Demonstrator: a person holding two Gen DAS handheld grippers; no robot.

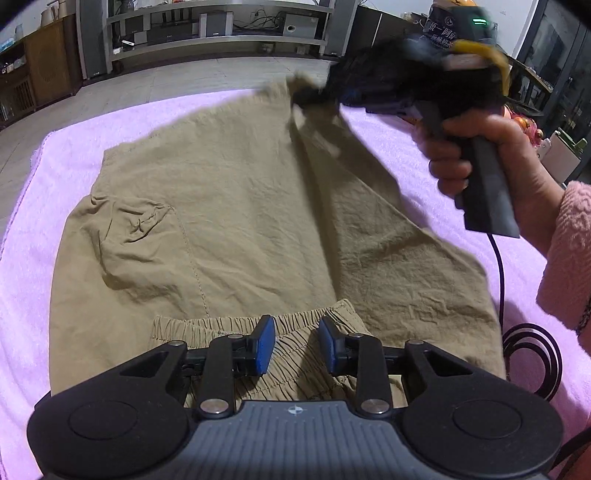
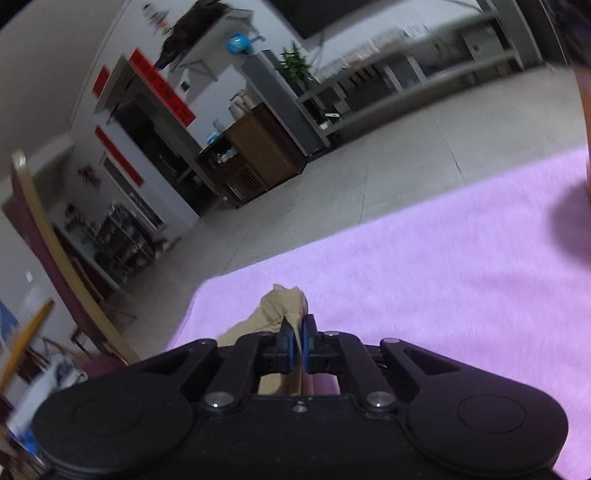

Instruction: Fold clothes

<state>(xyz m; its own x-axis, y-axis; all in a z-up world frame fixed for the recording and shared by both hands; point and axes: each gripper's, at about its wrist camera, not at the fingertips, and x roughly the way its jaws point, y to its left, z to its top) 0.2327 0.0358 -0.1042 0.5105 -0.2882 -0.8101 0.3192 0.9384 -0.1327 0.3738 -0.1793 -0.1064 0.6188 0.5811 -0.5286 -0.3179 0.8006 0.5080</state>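
Note:
Khaki shorts [image 1: 240, 206] lie spread on a pink blanket [image 1: 55, 166], waistband nearest the left wrist camera. My left gripper [image 1: 297, 339] is down on the elastic waistband [image 1: 207, 325]. Its blue pads [image 1: 266, 343] stand a little apart, with gathered waistband cloth filling the gap between them. At the far edge, my right gripper [image 1: 304, 101], blurred and held by a hand [image 1: 480, 158], pinches the far leg hem and lifts it off the blanket. In the right wrist view my right gripper [image 2: 297, 343] is shut on a khaki cloth corner [image 2: 280, 302] that sticks up past its pads.
A dark cable [image 1: 532, 354] coils on the blanket at the right, below a pink sleeve [image 1: 569, 266]. The blanket's [image 2: 443, 258] far edge drops to a tiled floor [image 2: 332, 192]. Shelving [image 1: 221, 29] and a wooden cabinet [image 2: 266, 147] stand beyond.

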